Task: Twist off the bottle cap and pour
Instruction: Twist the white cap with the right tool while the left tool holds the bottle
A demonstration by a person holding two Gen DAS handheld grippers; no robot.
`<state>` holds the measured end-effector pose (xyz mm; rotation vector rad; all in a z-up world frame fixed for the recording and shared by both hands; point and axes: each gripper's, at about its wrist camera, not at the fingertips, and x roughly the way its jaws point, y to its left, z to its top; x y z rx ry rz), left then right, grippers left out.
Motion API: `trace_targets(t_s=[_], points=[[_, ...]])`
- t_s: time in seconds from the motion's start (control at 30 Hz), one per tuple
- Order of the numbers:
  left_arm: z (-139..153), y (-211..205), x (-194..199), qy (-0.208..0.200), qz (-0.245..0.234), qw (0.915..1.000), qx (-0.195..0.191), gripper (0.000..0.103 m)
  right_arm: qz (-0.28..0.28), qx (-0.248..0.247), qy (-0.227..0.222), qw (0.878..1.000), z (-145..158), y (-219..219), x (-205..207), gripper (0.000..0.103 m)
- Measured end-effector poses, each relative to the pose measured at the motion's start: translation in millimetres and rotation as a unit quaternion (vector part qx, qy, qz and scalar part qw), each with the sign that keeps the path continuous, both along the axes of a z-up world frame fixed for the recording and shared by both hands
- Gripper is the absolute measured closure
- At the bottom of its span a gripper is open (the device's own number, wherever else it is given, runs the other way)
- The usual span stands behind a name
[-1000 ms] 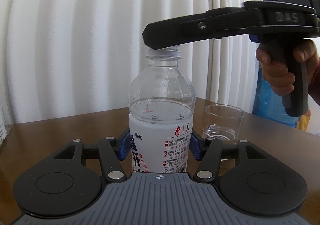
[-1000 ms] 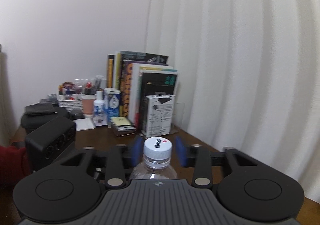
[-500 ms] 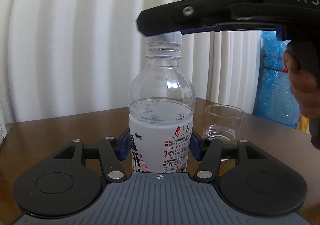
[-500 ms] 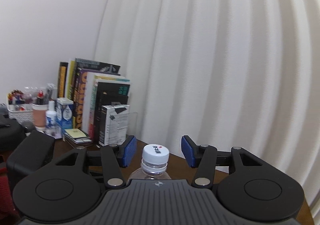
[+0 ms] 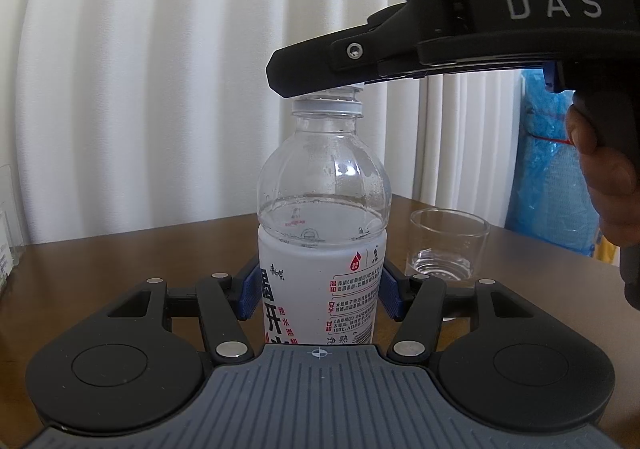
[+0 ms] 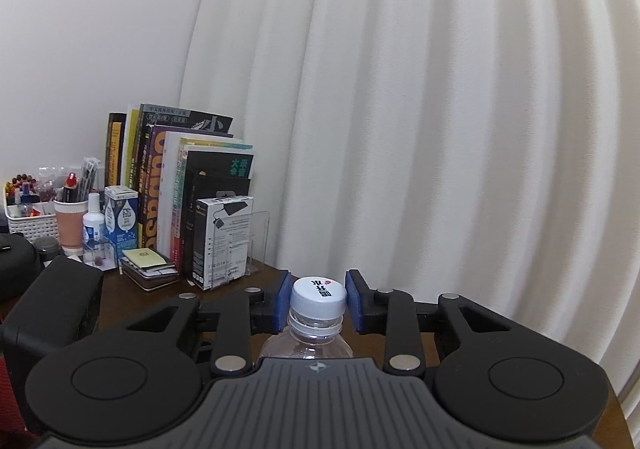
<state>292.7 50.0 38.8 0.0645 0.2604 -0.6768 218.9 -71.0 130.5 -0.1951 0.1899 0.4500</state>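
A clear water bottle [image 5: 322, 245] with a white label stands upright on the brown table [image 5: 120, 261]. My left gripper [image 5: 318, 293] is shut on the bottle's labelled body. The bottle's white cap [image 6: 318, 297] sits on the neck. My right gripper [image 6: 318, 303] comes in from the right at cap height, its blue pads [image 6: 354, 305] on either side of the cap with a narrow gap on each side. In the left wrist view the right gripper [image 5: 320, 69] hides most of the cap. An empty clear glass [image 5: 446, 245] stands right of the bottle.
White curtains hang behind the table. Books [image 6: 184, 189], a white box [image 6: 222, 241], small bottles and a basket of pens [image 6: 28, 217] stand at the table's far left. A blue bag [image 5: 556, 177] is beyond the table on the right.
My right gripper has swung back towards the books and narrowed its pads from wide open to close around the cap. The left gripper and bottle have not moved.
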Motion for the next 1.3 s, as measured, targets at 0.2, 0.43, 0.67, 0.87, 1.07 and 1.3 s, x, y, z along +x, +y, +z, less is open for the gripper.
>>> trace_targets(t_s=[0.2,0.43,0.67,0.87,1.07,1.3], points=[[-1,-3,-4,0.0,0.003,1.0,-0.001,0.045,0.053,-0.002,0.024,0.998,7,-12,9,0.071],[-2,-2,-6,-0.001,0.002,1.0,-0.001,0.045,0.138,0.0,0.048,0.989,15,-32,25,0.071],[-4,0,-7,-0.001,0.001,1.0,0.0,0.045,0.208,-0.008,0.052,0.977,24,-43,37,0.071],[-5,0,-8,-0.001,0.001,1.0,0.0,0.045,0.236,-0.022,0.055,0.97,30,-47,43,0.071],[-3,0,-10,-0.002,0.001,1.0,0.0,0.045,0.248,-0.009,0.062,0.967,27,-53,47,0.071],[-3,1,-12,-0.002,0.0,1.0,0.002,0.045,0.255,0.023,0.066,0.965,29,-63,54,0.071]])
